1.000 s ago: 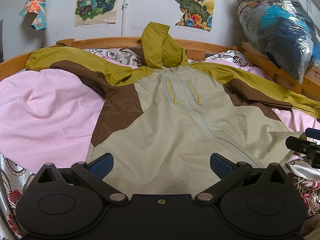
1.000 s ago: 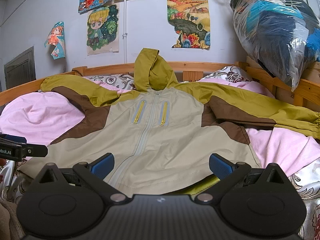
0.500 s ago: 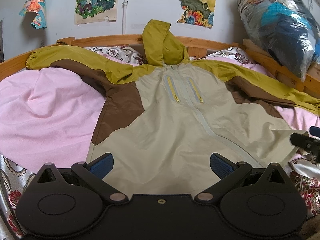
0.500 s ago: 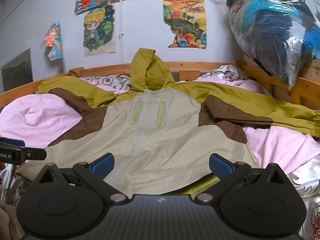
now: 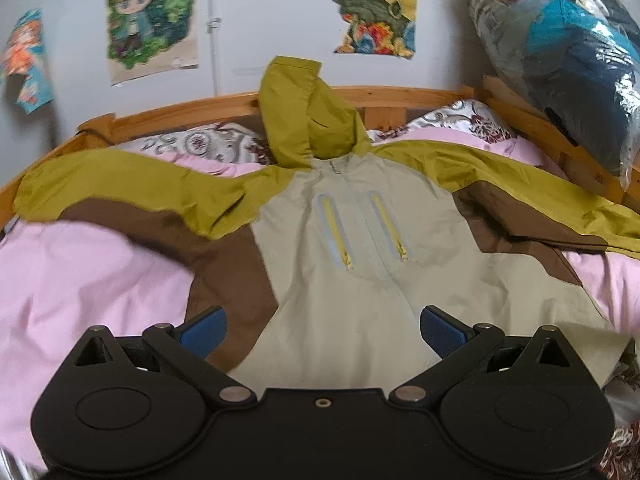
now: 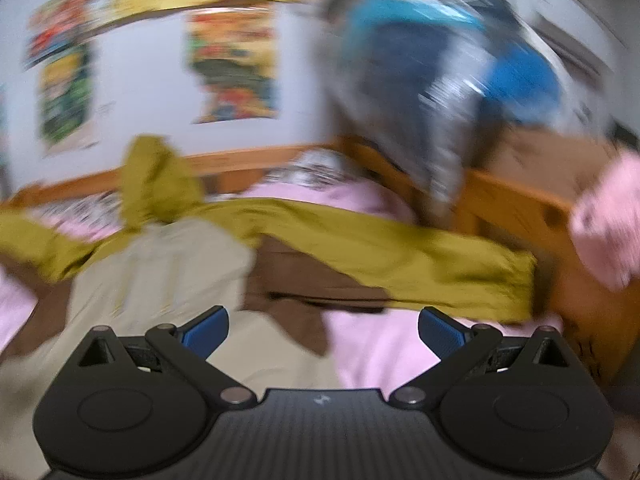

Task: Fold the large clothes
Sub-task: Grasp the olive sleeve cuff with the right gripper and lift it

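**Jacket laid flat, no fold made yet**

Nearest the lens in the left wrist view, the left tool (image 5: 323, 330) has its blue-padded fingers spread wide with nothing between them; it hangs over the lower front of the jacket and does not appear to touch it. The right tool (image 6: 323, 330) is likewise wide open and empty, poised above the seam where the jacket's right side meets the pink bedsheet (image 6: 384, 352).

The task's thing, a hooded windbreaker jacket in beige, brown and olive-yellow nylon (image 5: 360, 280), lies face up across the bed, zipped, both sleeves stretched out to the sides and the hood (image 5: 304, 116) propped against the wooden headboard (image 5: 192, 110). Judged from this, only the spreading is done: neither sleeve is turned in, the body is not doubled, so all the folding is left. The right sleeve (image 6: 420, 264) looks the likely first target.

The right wrist view is heavily smeared, so fabric edges and the sleeve cuff there are hard to place exactly. The jacket's hem is hidden behind the left tool's body, and the right sleeve's end runs out of the left view. Farther back, posters (image 5: 152, 20) and a plastic-wrapped bundle (image 5: 568, 60) stand by the wall.
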